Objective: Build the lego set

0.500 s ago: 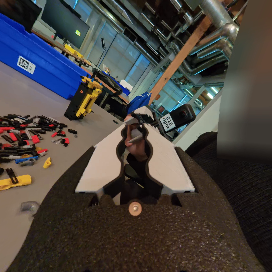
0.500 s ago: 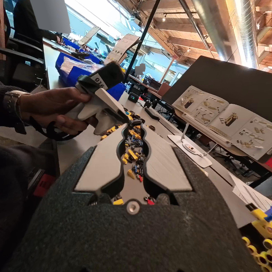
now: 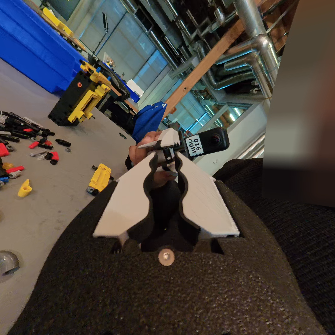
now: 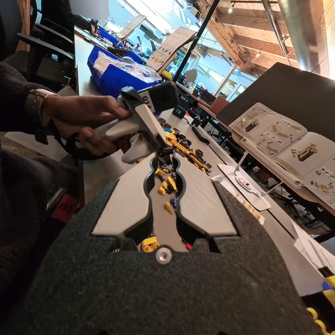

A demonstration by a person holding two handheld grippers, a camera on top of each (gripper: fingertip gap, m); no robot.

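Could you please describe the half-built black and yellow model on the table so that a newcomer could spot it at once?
Find the blue bin along the far edge of the grey table. Just before it stands the black and yellow model, beyond the scattered loose parts. It alone is an assembled, upright block.

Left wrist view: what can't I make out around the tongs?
- Small black piece: left tongs and right tongs overlap it; which grips it is unclear in both views.
- Loose parts pile: cut off by the left edge.
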